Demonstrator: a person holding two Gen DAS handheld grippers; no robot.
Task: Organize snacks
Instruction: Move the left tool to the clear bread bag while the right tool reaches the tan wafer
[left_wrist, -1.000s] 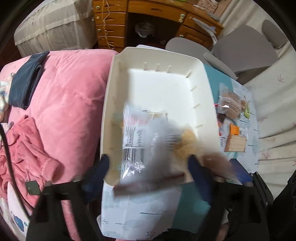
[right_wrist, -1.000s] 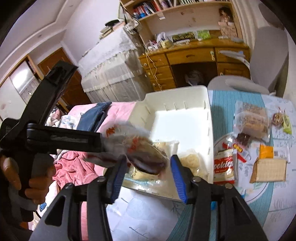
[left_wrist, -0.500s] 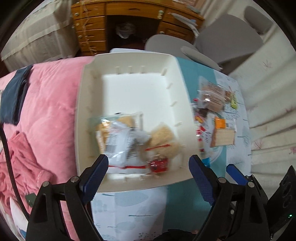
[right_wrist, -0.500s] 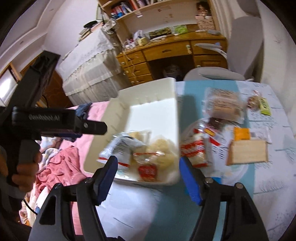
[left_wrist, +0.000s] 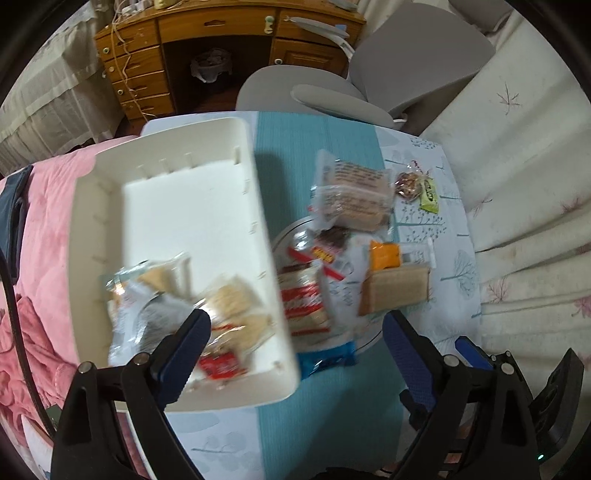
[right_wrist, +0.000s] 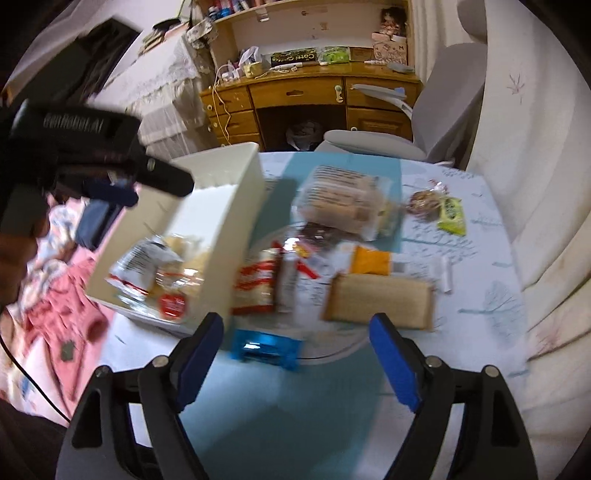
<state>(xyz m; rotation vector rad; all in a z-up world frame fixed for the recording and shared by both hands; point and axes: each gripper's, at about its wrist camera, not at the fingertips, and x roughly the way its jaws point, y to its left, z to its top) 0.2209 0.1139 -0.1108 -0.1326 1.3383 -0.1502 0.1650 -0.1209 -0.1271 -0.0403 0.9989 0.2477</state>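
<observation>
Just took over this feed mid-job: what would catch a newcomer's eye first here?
The white bin on the left, with a few snack packets heaped at its near end. Right of it, loose snacks clutter the table: a red-and-white cookie bag, a tan cracker pack and a blue packet. The right claw hangs open and empty above the blue packet.

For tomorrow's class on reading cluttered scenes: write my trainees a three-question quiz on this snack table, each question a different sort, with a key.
1. True or false: the white bin is empty.
2. Which snack lies nearest the right gripper? A) blue packet B) green packet C) orange packet
3. Fill in: both grippers, the left gripper too, hold ____.

Key: 1. False, several wrapped snacks lie at its near end. 2. A. 3. Nothing; both sets of jaws have just been opening and stand empty.
</observation>
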